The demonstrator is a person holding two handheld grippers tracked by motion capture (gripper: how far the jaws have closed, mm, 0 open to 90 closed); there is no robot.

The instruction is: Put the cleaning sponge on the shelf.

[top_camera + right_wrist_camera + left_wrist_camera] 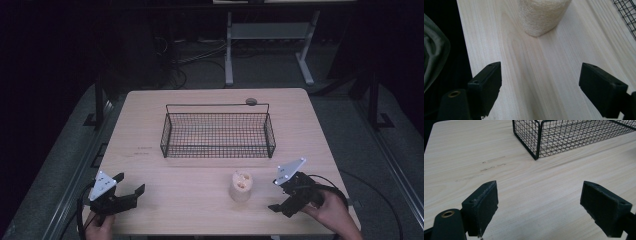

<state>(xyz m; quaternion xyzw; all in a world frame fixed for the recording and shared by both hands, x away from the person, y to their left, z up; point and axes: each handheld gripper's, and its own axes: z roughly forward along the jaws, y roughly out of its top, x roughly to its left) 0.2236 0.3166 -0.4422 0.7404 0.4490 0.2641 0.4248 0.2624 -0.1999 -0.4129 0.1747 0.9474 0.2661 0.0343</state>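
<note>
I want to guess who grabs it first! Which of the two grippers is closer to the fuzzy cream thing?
The right gripper: the cream loofah-like roll stands just beside it. The left gripper is far across the table.

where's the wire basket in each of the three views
High view: the basket stands at the middle of the table, beyond both grippers.
Left gripper view: its near corner fills the top, centre to right, past the open jaws.
Right gripper view: a bit of mesh at the top right corner.
Shared landmark: the pale wood table, under the basket in all three.
</note>
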